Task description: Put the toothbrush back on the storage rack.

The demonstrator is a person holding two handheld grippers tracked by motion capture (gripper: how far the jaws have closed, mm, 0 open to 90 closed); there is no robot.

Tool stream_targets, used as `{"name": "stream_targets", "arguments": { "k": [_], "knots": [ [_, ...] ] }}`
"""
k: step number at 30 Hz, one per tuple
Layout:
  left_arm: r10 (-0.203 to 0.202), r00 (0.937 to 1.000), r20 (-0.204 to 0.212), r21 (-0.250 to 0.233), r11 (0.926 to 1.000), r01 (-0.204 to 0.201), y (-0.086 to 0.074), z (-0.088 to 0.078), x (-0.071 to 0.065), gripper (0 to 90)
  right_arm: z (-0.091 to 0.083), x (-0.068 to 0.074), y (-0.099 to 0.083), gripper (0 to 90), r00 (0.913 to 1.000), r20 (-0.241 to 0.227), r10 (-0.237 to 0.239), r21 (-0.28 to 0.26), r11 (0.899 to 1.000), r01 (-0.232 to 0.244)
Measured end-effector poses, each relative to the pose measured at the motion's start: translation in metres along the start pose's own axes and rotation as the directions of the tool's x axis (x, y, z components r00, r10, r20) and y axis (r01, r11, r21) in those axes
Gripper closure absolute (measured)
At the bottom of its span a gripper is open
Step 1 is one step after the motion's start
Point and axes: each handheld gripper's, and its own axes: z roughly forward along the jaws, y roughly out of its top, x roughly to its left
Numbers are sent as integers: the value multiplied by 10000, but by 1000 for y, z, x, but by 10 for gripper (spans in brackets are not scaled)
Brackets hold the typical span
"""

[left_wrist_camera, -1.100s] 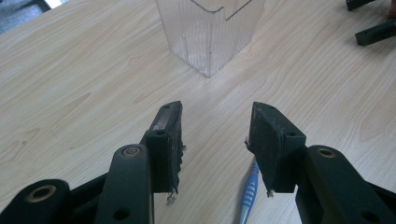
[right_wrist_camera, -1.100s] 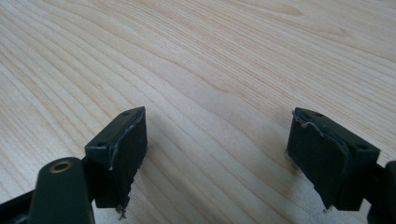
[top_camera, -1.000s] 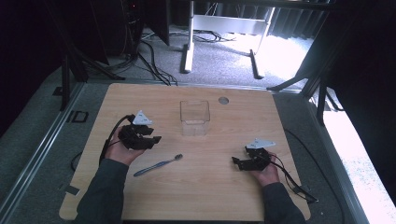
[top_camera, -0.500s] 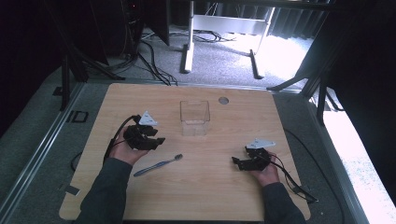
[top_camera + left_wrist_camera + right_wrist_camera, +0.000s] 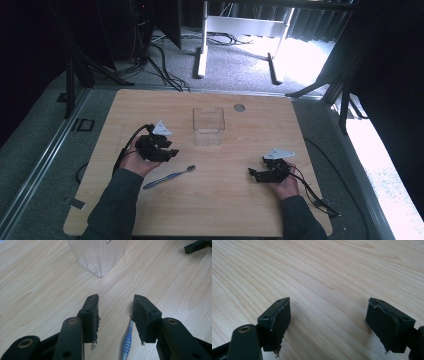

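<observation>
Toothbrush (image 5: pixel 170 176) with a blue handle lies flat on the wooden tabletop (image 5: pixel 225 210). In the high view it sits at about 5 o'clock from the left gripper (image 5: pixel 170 152), close by but not touching. Its bristle end points toward 2 o'clock. In the left gripper view the blue handle (image 5: pixel 127 342) shows low down between the two black jaws, nearer the jaw on the picture's right. It rests on the wood and the pads do not press on it.

The left gripper's jaws stand well apart with nothing held. They have just been closing a little.

A clear plastic box (image 5: pixel 208 125) stands upright at about 1 o'clock from the left gripper. In the left gripper view its ribbed corner (image 5: pixel 100 257) is at 12 o'clock, ahead of the jaws and well apart from them.

The right gripper (image 5: pixel 256 175) rests at the right side of the tabletop, far from the toothbrush. Its jaws (image 5: pixel 328 320) are wide open, with bare wood between them. It holds nothing.

A small round hole cover (image 5: pixel 239 107) sits in the tabletop at about 2 o'clock from the box.

I can read no words or labels on any of these things.
</observation>
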Motion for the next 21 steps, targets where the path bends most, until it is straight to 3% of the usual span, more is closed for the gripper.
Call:
{"name": "stream_targets", "arguments": {
  "k": [12, 21],
  "knots": [
    [86, 9998, 184, 205, 9997, -90, 2, 2, 0, 574, 0, 0, 0, 196, 10000, 0, -2, -2, 10000, 2],
    [387, 9984, 415, 591, 9974, -411, 4, 7, -2, 572, 0, 0, 0, 196, 10000, -16, -10, -2, 10000, 10]
  ]
}}
